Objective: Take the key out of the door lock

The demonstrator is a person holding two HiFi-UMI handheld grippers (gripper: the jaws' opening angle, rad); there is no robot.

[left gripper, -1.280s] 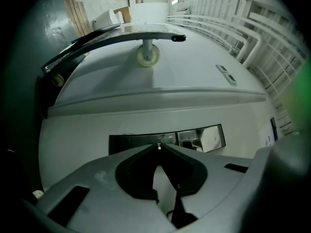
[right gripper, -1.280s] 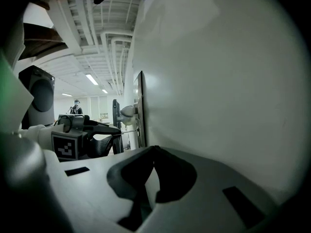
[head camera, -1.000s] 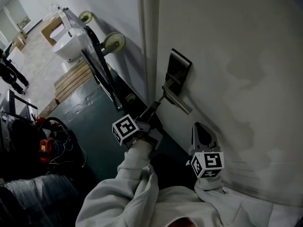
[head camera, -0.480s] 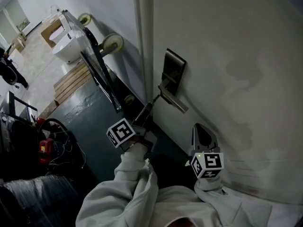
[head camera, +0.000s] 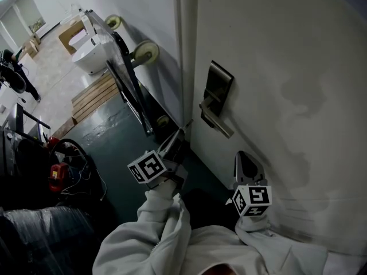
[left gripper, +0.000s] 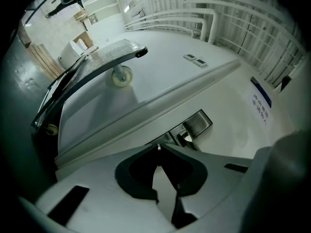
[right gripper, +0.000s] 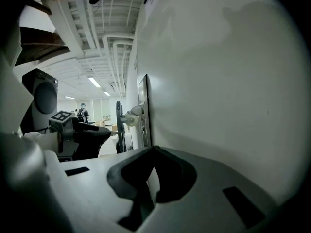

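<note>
The metal lock plate [head camera: 219, 80] with its lever handle [head camera: 218, 122] sits on the white door [head camera: 287, 62]. My left gripper [head camera: 182, 132] is held below and left of the lever, apart from the lock, and it is shut. In the left gripper view its jaws [left gripper: 158, 148] meet on a small metal tip, the key [left gripper: 158, 146]; most of it is hidden. The lock plate [left gripper: 199, 123] lies beyond. My right gripper [head camera: 243, 155] rests shut beside the door face, lower right of the lever. Nothing shows between the right gripper [right gripper: 154, 149] tips.
A wheeled cart frame [head camera: 129, 73] leans on the wall left of the door edge. Wooden pallets [head camera: 92, 93] lie on the floor behind it. Cables and a red tool [head camera: 57, 176] sit at lower left. A person [head camera: 14, 76] stands far left.
My left gripper has drawn back down and left from the lock below the lever, and it has rolled. The right gripper has stayed where it was.
</note>
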